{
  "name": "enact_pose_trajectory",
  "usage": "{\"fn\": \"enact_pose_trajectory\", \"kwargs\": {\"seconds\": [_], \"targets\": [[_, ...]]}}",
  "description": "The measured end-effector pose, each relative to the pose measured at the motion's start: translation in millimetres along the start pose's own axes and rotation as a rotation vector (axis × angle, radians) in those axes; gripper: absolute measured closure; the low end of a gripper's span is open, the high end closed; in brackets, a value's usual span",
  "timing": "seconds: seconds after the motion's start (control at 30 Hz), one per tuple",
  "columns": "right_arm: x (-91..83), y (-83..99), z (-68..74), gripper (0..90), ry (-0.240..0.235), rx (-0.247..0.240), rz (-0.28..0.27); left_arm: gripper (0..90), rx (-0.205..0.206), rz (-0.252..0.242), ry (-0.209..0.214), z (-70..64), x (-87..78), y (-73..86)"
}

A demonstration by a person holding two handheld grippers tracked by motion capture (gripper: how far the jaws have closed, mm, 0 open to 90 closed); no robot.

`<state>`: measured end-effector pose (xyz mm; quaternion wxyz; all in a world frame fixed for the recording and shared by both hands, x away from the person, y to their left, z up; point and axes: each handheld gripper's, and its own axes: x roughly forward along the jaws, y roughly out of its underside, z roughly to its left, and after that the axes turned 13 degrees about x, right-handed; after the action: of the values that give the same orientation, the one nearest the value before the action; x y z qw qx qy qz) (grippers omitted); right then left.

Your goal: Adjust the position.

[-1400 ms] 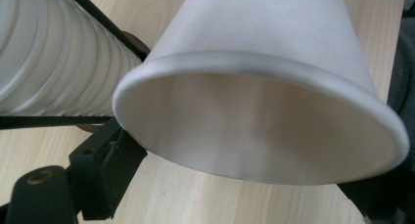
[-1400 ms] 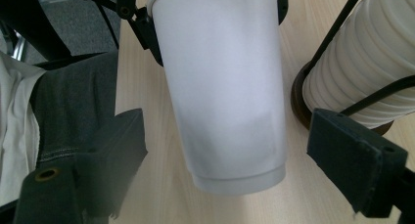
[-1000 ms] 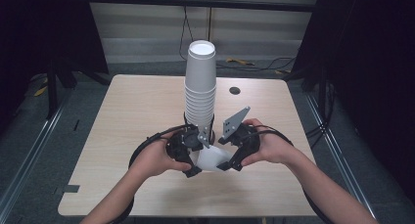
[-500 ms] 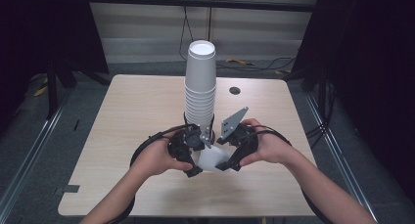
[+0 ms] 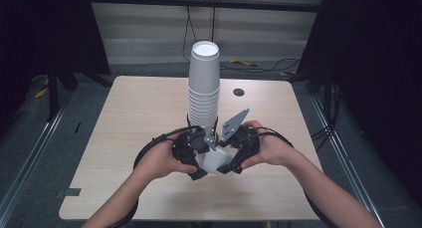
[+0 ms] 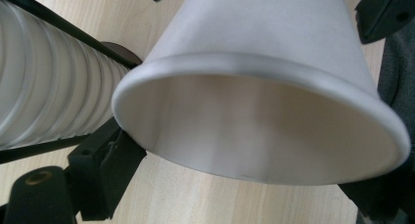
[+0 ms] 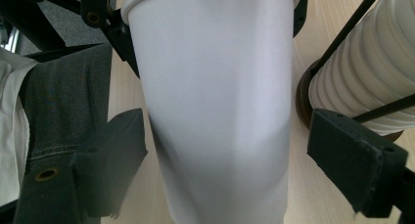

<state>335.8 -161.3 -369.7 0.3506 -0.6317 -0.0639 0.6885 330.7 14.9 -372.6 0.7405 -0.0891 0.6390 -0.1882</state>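
My right gripper has a single white paper cup lying between its jaws. In the right gripper view the two black pads stand a little off the cup's sides, with a gap showing on each side, so that gripper is released around the cup, not squeezing it. The cup's rim points away from that gripper.

My left gripper meets the same cup from the other end. In the left gripper view the cup's open mouth faces the camera, close up and tipped. One black pad sits against the rim at lower left; the other is hidden behind the cup, so I cannot tell whether this gripper is clamped on it.

In the high view both grippers sit together at the near middle of the wooden table, a hand behind each, with the cup lying on its side between them.

Just beyond the grippers stands a tall stack of upturned white cups, kept by thin black rods on a dark round base. Farther off, to the right of the stack, is a small dark round spot on the table.
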Motion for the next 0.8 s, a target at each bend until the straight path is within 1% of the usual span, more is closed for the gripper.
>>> {"fn": "enact_pose_trajectory", "kwargs": {"seconds": [0.03,0.1,0.13,0.2,0.23,0.33,0.37,0.4,0.43,0.53,0.6,0.63,0.67,0.7,0.73,0.8], "targets": [[0.2,0.1,-0.1,13.9,-0.003,0.000,0.002,12.6,0.003,-0.006,-0.003,0.0,0.3,-0.6],[0.8,0.0,-0.5,14.0,0.001,-0.002,0.001,12.6,0.009,0.000,-0.001,0.2,-0.5,-1.9],[0.7,0.0,-0.5,14.0,-0.002,-0.001,0.001,12.6,0.001,-0.002,0.001,-0.2,-0.2,-2.2],[0.4,-0.1,-0.2,14.1,-0.007,-0.001,-0.004,12.5,0.000,0.000,0.002,-0.2,-0.2,-2.6],[0.2,-0.1,-0.2,14.2,-0.006,0.000,-0.003,12.6,0.008,0.001,0.001,0.3,0.0,-2.8],[0.0,0.2,-0.6,14.2,-0.009,0.011,-0.005,12.6,0.008,-0.001,0.005,0.4,0.7,-3.1],[-0.1,0.2,-1.0,14.2,-0.008,0.007,-0.002,12.5,0.009,0.000,-0.002,0.4,0.8,-3.2],[-0.2,0.3,-1.0,14.2,-0.007,0.007,0.000,12.6,0.001,0.003,0.002,-0.1,1.0,-3.2],[-0.3,0.2,-1.2,14.2,-0.007,0.005,0.001,12.6,0.007,0.003,-0.006,0.3,0.8,-3.2],[0.2,0.1,-0.4,14.4,-0.004,-0.001,0.009,12.5,0.008,0.004,-0.002,0.4,0.3,-3.6],[1.2,-0.2,0.4,14.4,-0.002,0.005,0.012,12.5,0.005,0.004,-0.005,0.1,0.2,-4.1],[1.8,-0.4,0.4,14.4,-0.005,0.004,0.010,12.5,0.012,0.008,-0.006,0.2,0.1,-4.4],[2.3,-0.7,0.6,14.4,-0.009,0.003,0.015,12.5,0.008,0.009,-0.002,0.0,-0.2,-4.7],[3.2,-0.9,0.3,14.4,-0.008,-0.006,0.011,12.6,0.007,0.010,-0.001,-0.1,-0.2,-4.8],[3.1,-1.0,0.8,14.4,-0.010,0.000,0.018,12.6,0.006,0.009,-0.002,-0.2,-0.3,-4.9],[3.7,-1.4,0.5,14.5,-0.007,-0.006,0.013,12.5,0.008,-0.002,-0.008,0.3,-0.7,-4.8]]}}
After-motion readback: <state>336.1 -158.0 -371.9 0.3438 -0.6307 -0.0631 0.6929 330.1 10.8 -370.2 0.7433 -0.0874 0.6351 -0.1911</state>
